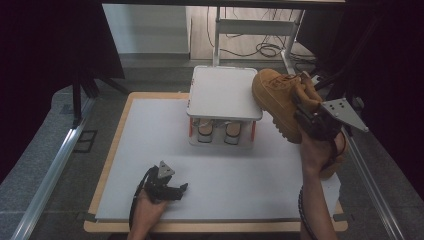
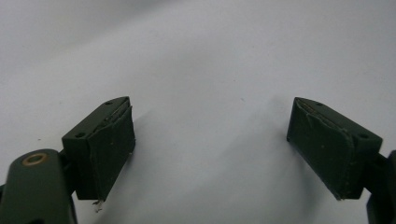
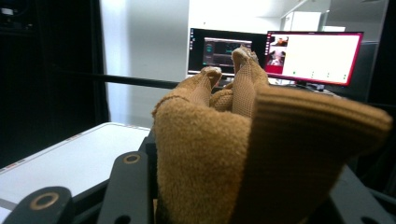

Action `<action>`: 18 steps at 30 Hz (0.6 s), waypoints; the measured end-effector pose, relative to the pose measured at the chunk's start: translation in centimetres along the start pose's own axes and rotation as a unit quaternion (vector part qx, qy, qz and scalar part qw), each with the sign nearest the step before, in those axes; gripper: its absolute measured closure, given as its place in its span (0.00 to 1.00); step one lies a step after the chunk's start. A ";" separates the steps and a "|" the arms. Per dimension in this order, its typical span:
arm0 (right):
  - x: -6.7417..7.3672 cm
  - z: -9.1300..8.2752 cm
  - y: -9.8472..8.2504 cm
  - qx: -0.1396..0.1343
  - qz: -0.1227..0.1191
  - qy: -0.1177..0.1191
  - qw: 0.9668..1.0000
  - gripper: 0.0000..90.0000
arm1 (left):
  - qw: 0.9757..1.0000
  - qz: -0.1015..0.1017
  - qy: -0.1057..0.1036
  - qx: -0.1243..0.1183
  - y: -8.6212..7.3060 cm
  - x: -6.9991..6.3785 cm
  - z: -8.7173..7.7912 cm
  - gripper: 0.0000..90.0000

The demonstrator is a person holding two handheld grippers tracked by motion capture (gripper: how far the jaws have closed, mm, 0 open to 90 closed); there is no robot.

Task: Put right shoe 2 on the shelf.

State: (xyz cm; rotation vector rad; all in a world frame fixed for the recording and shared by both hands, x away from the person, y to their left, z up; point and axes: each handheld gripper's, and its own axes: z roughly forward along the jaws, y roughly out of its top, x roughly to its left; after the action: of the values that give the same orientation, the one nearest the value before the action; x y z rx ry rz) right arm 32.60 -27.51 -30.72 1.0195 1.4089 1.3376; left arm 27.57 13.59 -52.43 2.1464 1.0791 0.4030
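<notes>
A white table top (image 1: pixel 220 170) fills the middle of the high view, with a wooden edge around it. At its far side stands a small white two-tier rack (image 1: pixel 225 92); a pair of shoes (image 1: pixel 217 131) sits on its lower level under the flat top shelf. The tan suede boot (image 1: pixel 280 100) is held up in the air beside the rack's right edge, sole turned toward the person, clamped at its collar between the jaws of the right gripper (image 1: pixel 307 120). The left gripper (image 1: pixel 172 190) rests low near the table's front edge, its jaws spread wide over bare white surface, holding nothing
</notes>
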 end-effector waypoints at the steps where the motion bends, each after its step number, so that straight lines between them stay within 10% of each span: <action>1: 0.2 0.2 0.0 0.000 0.001 0.003 1.000 0.60 | 1.000 0.000 0.000 0.000 0.0 0.0 0.0 0.17; 18: 3.9 3.2 0.5 -0.003 0.002 0.037 0.999 0.60 | 1.000 0.000 0.000 -0.001 0.0 0.0 0.0 0.17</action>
State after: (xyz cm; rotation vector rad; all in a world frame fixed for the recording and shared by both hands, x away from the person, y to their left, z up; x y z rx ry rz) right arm 34.80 -22.92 -30.45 0.9779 1.4574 1.3932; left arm 27.56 13.58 -52.45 2.1443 1.0786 0.4041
